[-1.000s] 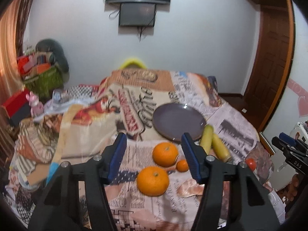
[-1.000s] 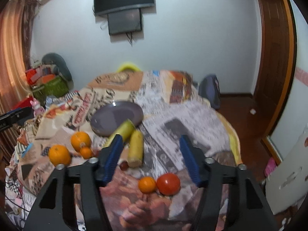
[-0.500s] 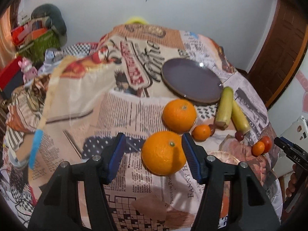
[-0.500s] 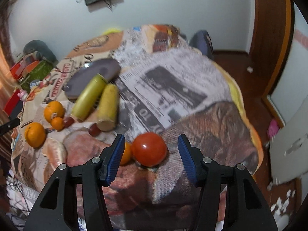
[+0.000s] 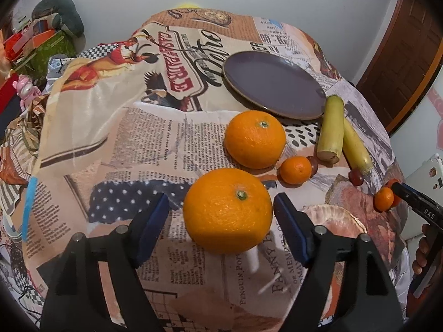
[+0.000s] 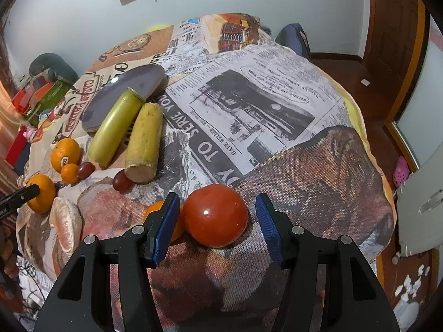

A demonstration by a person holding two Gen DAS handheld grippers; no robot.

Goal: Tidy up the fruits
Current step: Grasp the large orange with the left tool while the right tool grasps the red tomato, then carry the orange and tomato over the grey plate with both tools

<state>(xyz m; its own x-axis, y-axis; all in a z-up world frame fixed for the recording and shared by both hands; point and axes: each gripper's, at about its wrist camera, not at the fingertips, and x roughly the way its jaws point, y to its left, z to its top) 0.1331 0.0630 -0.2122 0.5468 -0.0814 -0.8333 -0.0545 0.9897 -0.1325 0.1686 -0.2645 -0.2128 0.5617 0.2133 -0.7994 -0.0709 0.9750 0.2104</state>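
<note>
My left gripper (image 5: pixel 221 215) is open around a big orange (image 5: pixel 227 210) on the printed cloth, its blue pads apart from the fruit on both sides. A second orange (image 5: pixel 254 138), a small mandarin (image 5: pixel 295 166) and two banana pieces (image 5: pixel 331 130) lie beyond it, before an empty dark plate (image 5: pixel 272 83). My right gripper (image 6: pixel 217 221) is open around a red tomato (image 6: pixel 215 215); its left pad stands between the tomato and a small mandarin (image 6: pixel 155 209). The bananas (image 6: pixel 144 141) and plate (image 6: pixel 144 80) also show there.
Two dark grapes (image 6: pixel 121 181) lie by the banana ends. A peeled citrus piece (image 6: pixel 65 221) lies at the left. The table edge drops off close behind the tomato. Clutter and boxes (image 5: pixel 36 44) sit far left. A wooden door (image 6: pixel 396 27) stands at right.
Both grippers moved forward and down. The left one now straddles the big orange and the right one straddles the tomato. Both stay open.
</note>
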